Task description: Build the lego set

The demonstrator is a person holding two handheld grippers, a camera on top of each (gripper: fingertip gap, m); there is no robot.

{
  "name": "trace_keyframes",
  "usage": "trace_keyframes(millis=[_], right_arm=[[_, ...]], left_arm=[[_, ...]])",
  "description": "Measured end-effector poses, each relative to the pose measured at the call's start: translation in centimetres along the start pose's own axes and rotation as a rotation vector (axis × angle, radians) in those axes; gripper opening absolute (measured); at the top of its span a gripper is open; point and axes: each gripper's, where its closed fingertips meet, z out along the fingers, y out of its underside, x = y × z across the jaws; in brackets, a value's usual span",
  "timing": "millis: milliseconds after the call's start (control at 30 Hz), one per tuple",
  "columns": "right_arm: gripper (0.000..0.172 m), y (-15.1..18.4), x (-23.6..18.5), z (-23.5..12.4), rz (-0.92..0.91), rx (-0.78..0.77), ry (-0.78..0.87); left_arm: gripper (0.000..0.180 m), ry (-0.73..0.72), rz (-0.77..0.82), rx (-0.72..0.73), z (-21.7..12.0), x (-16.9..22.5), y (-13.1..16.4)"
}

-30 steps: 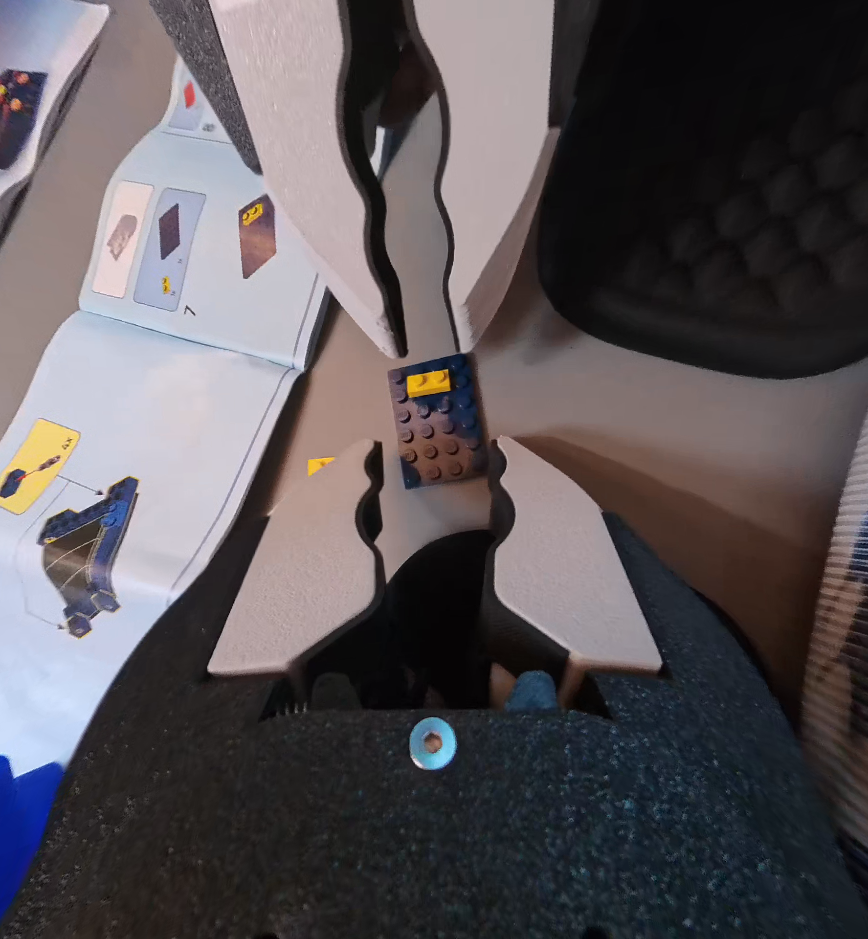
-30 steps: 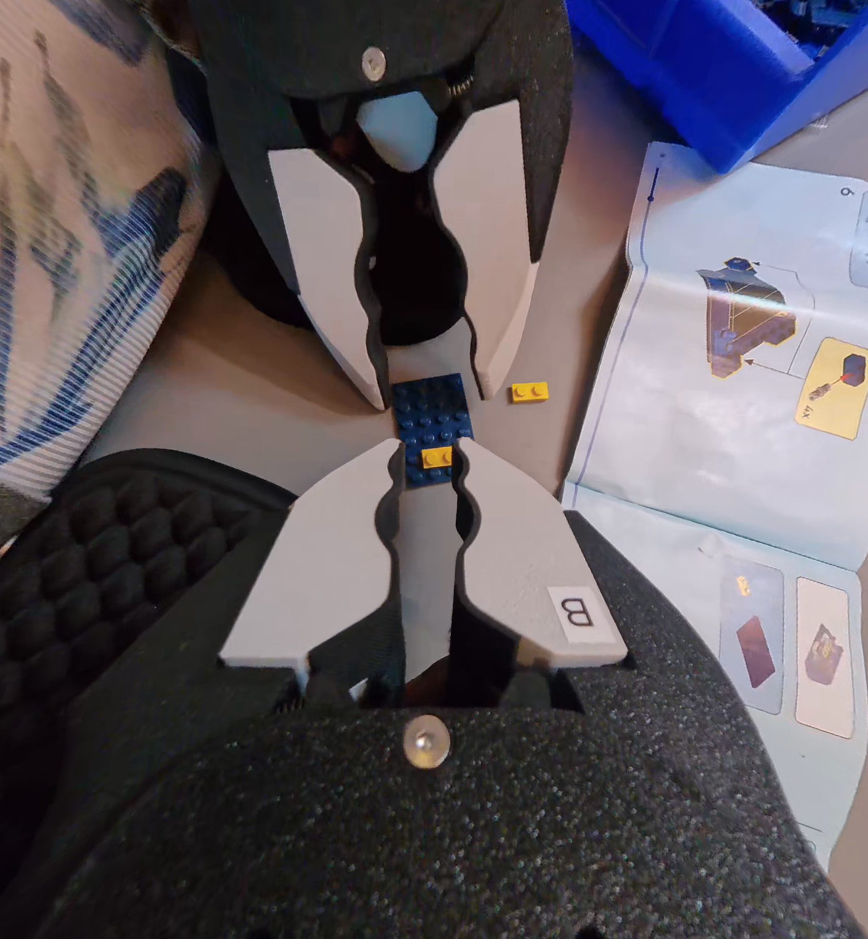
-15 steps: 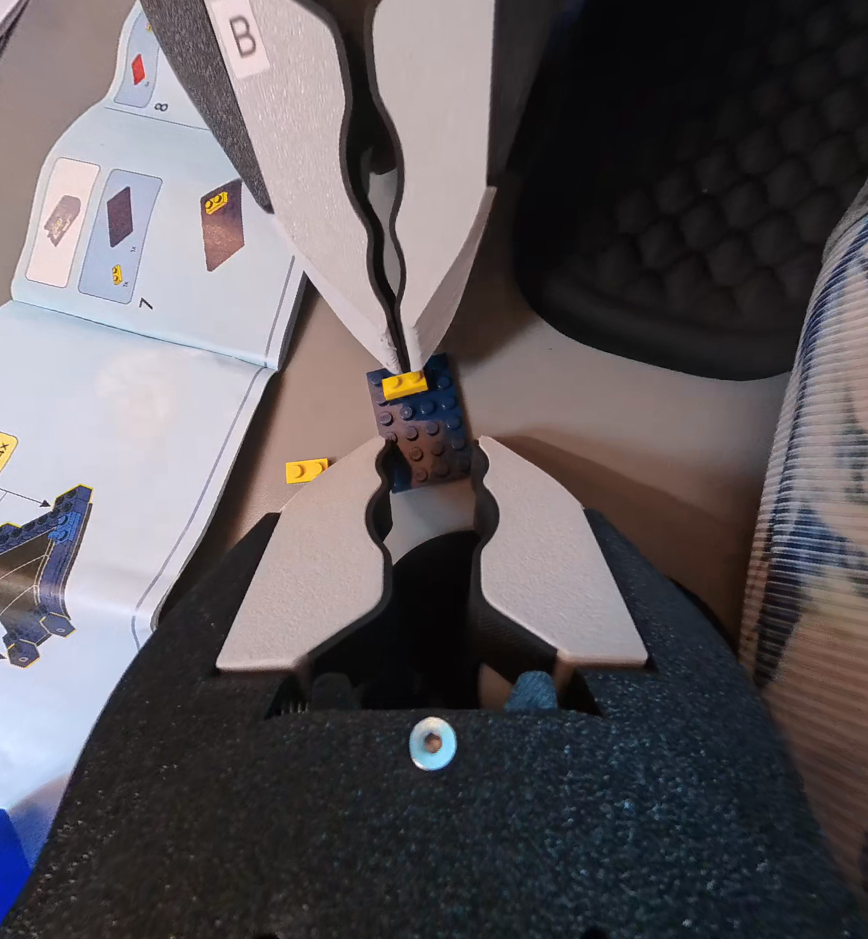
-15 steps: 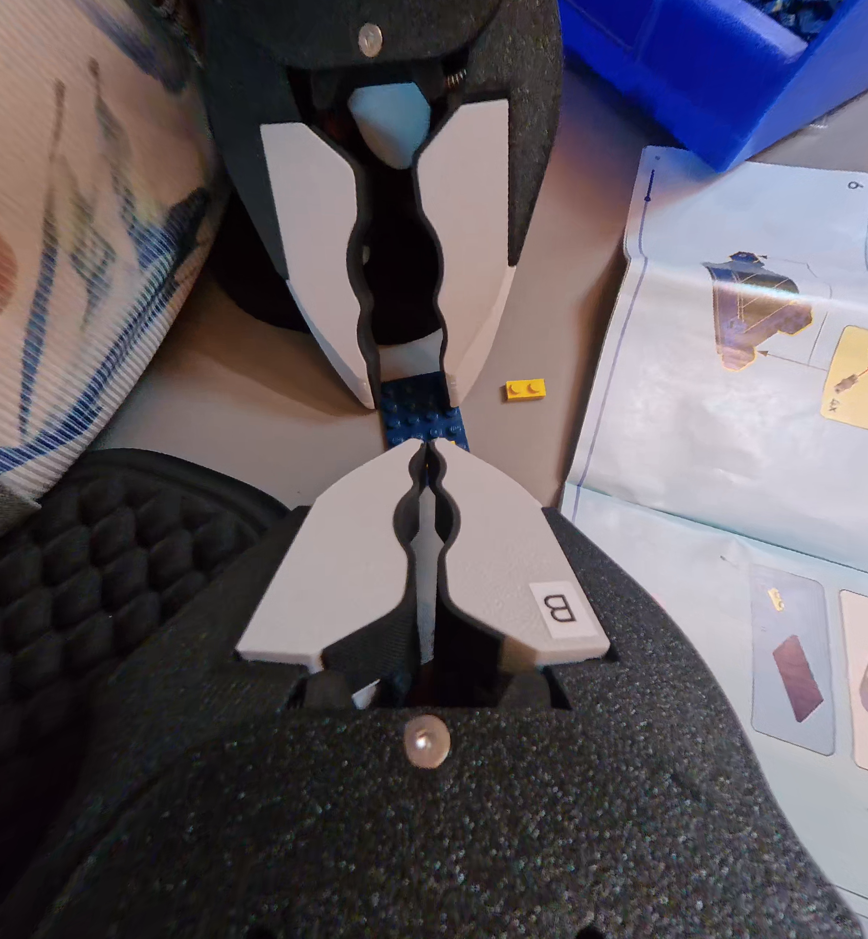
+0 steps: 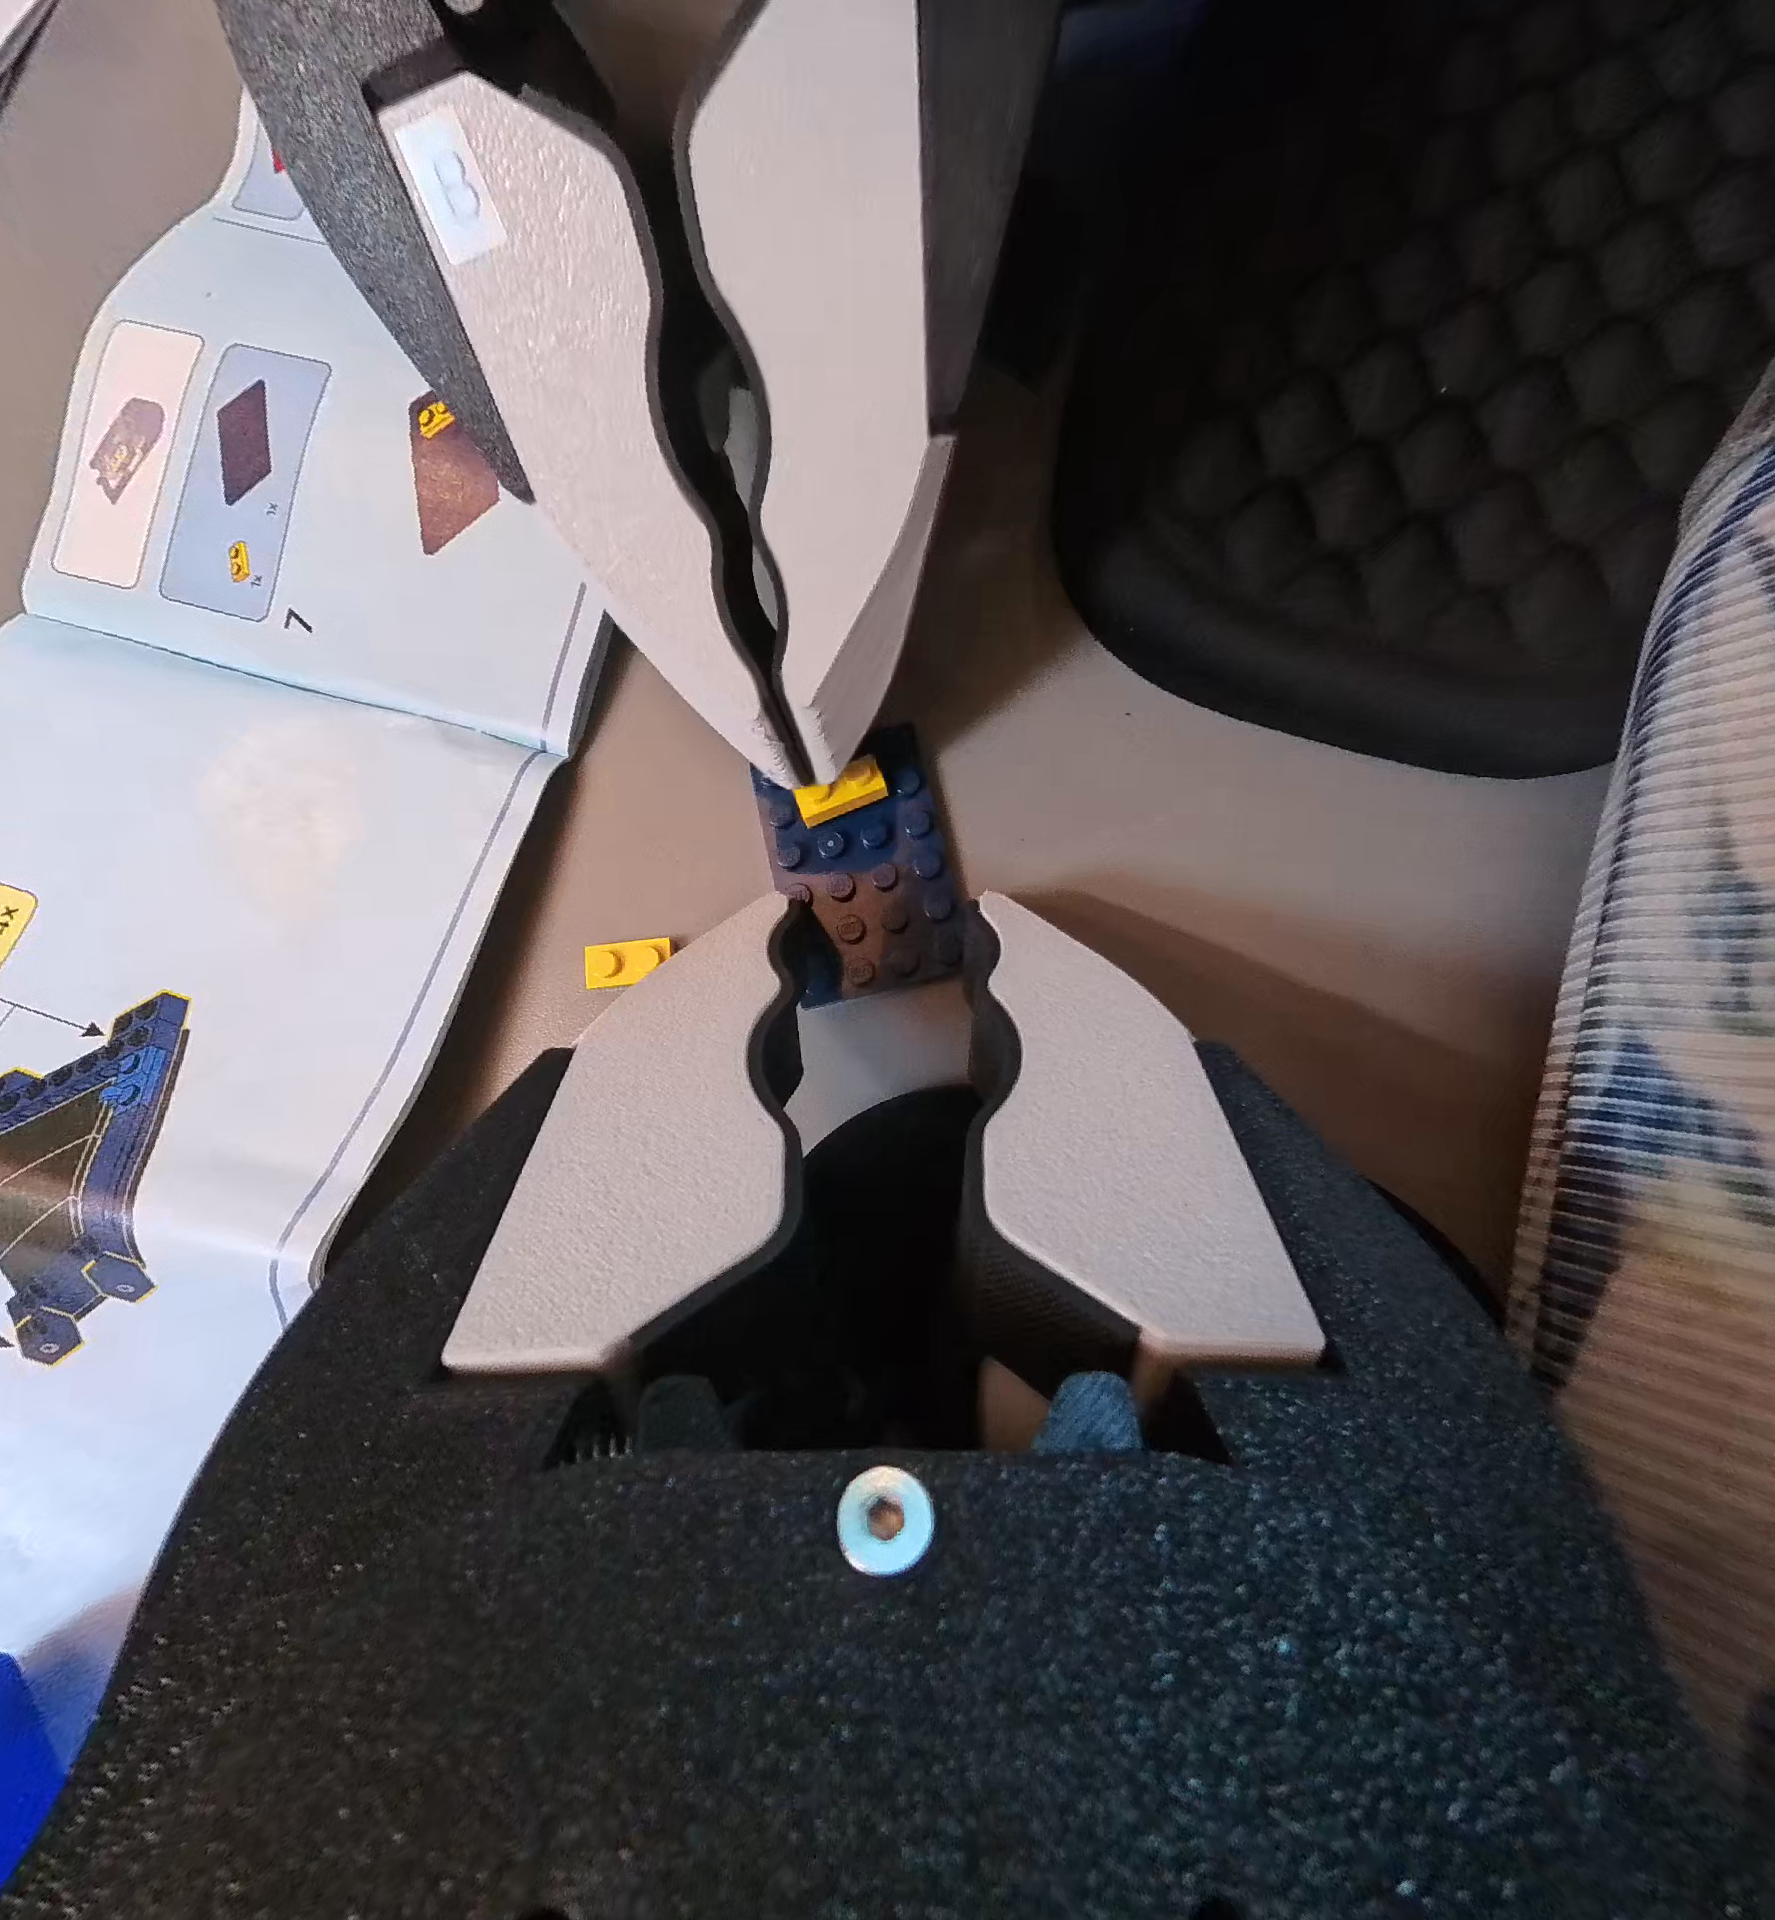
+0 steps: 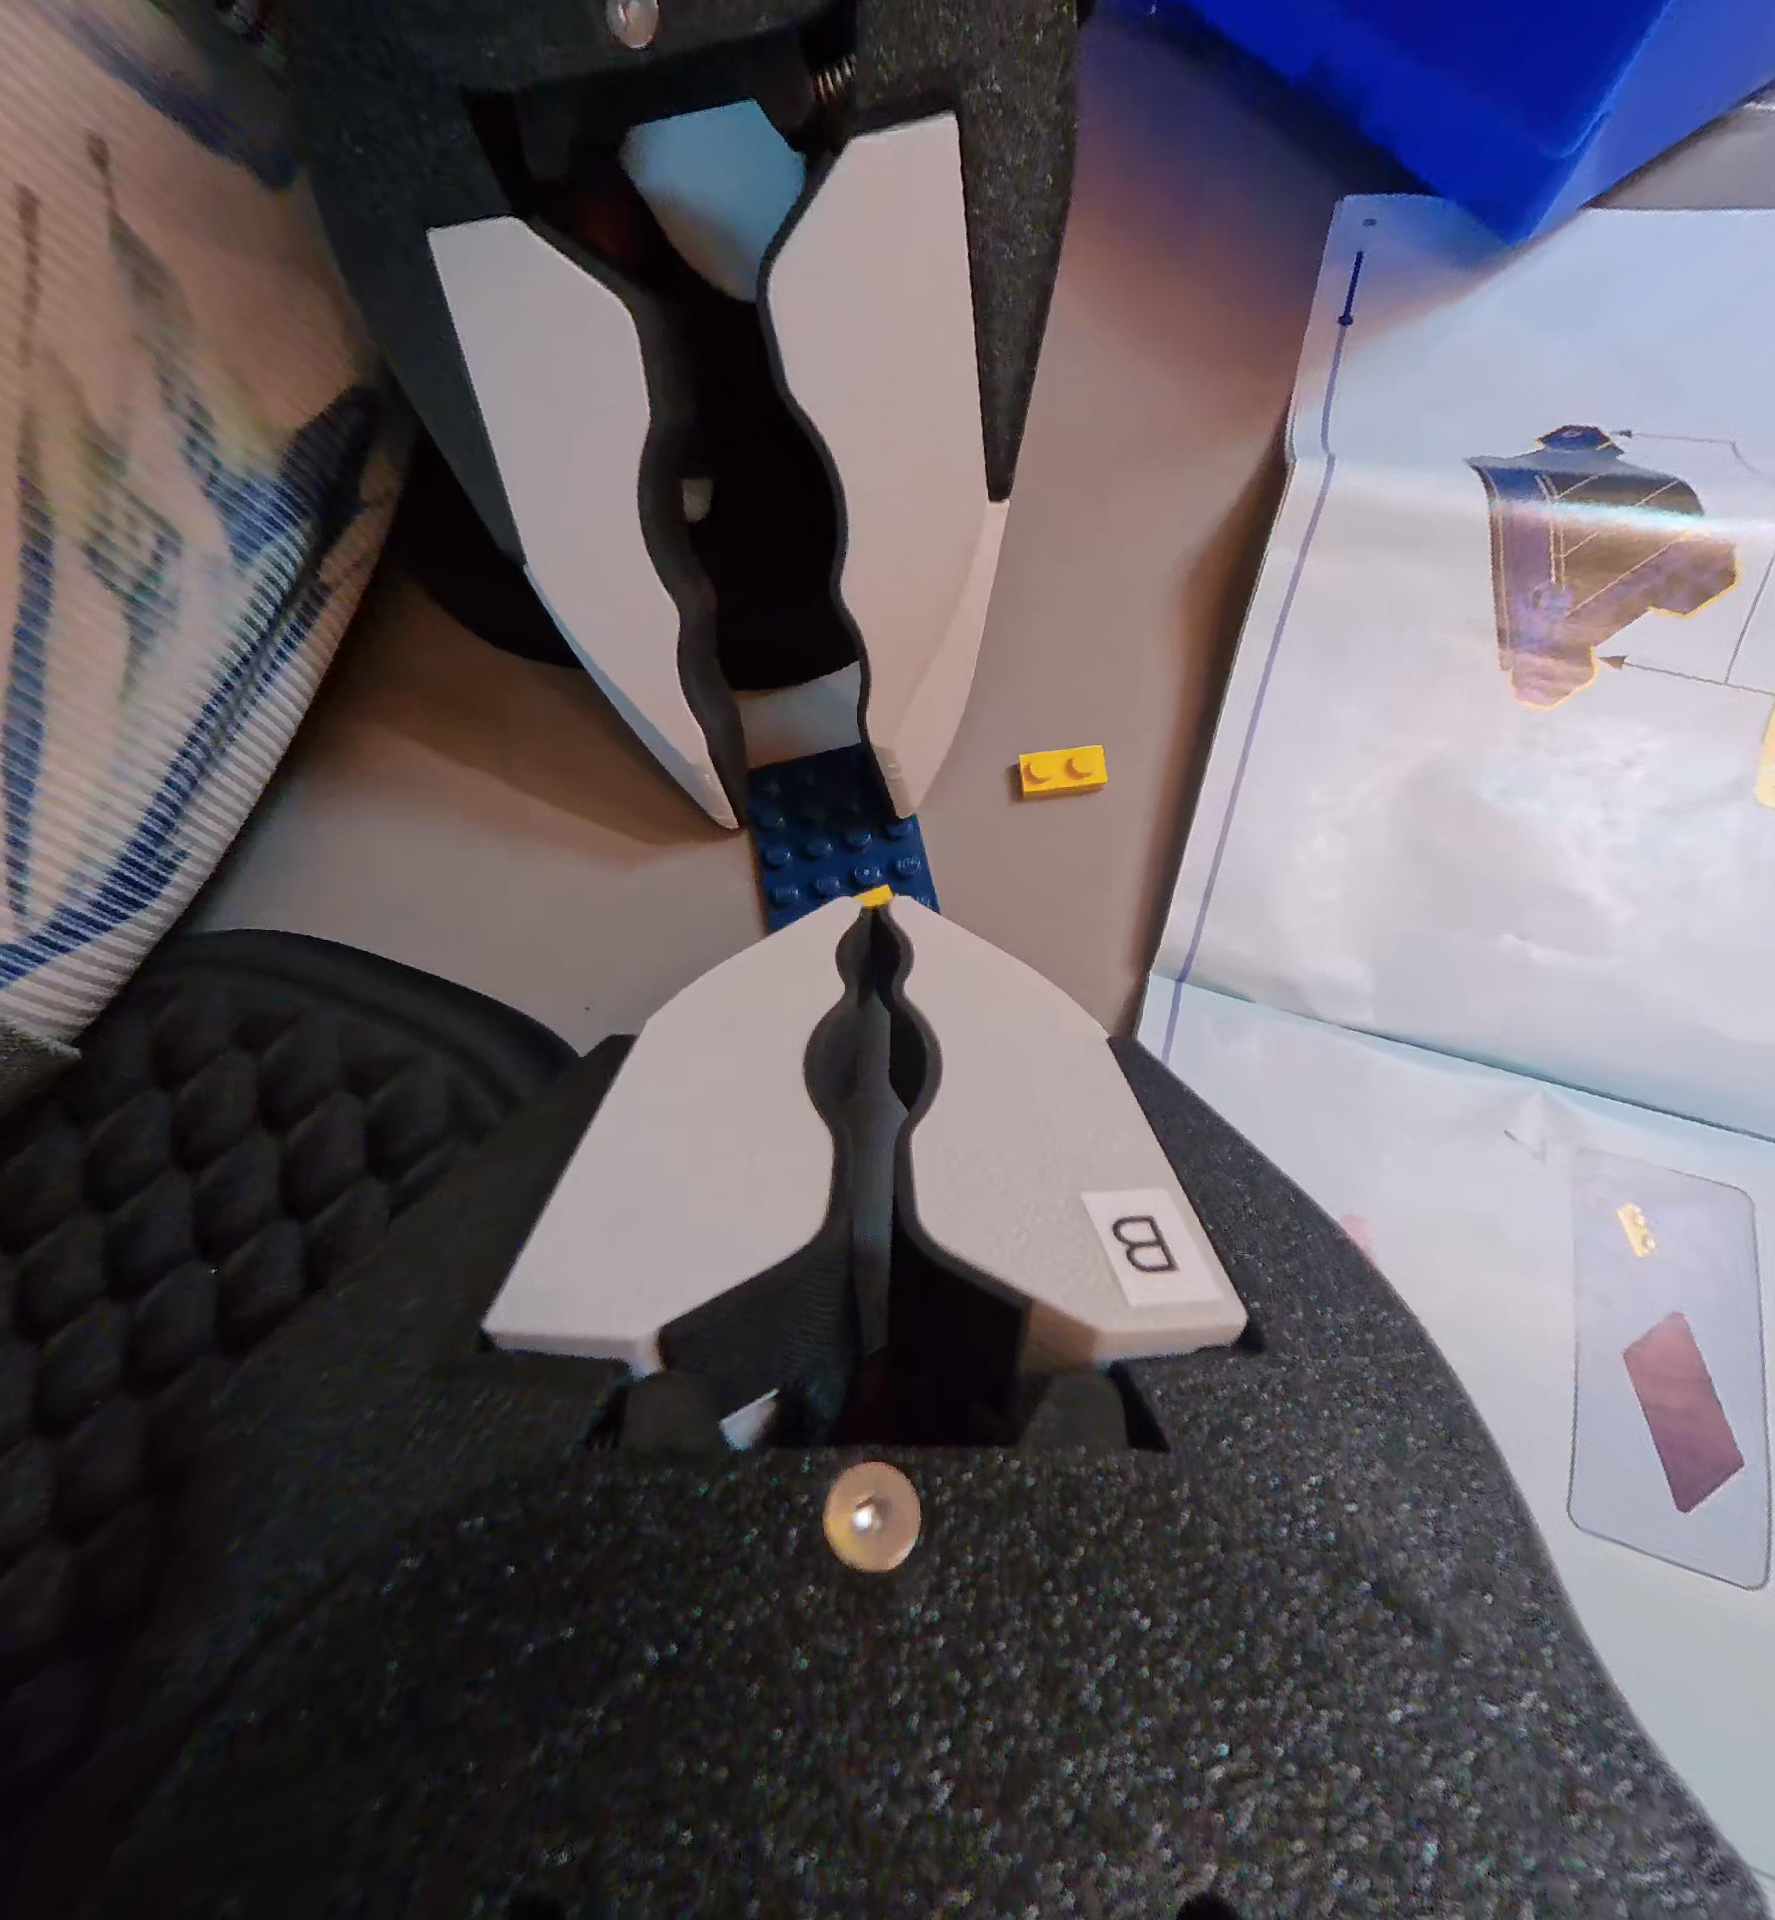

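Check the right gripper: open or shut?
Shut. The right gripper's fingers meet at the tips with no gap, resting on the small yellow plate atop the dark blue plate.

the left tongs reach up from the bottom of the left wrist view, their two grey fingers parted, one on each long side of a dark blue studded plate, the dark inner pads against its edges. the right tongs come down from the top of that frame, tilted toward the lower right, their fingers drawn together with the tips meeting on the end of a small yellow plate that sits on the blue one. in the right wrist view the right tongs rise from the bottom centre, fingers closed tip to tip, facing the left tongs at top centre.
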Motion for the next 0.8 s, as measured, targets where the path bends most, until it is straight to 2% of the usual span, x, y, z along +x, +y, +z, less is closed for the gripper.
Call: trace_keyframes(millis=[200, 500, 800], right_arm=[[0.0, -0.4, 0.0, -0.5, 0.005, 0.008, 0.077], [0.0, -1.0, -0.7, -0.7, -0.057, 0.129, -0.019], [0.0, -0.6, -0.9, -0.2, -0.083, 0.091, -0.024]], left_arm=[[0.029, -0.001, 0.001, 0.001, 0.0, 0.0, 0.0], [0.028, 0.0, 0.001, 0.001, 0.0, 0.0, 0.0], [0.028, 0.0, 0.001, 0.001, 0.0, 0.0, 0.0]])
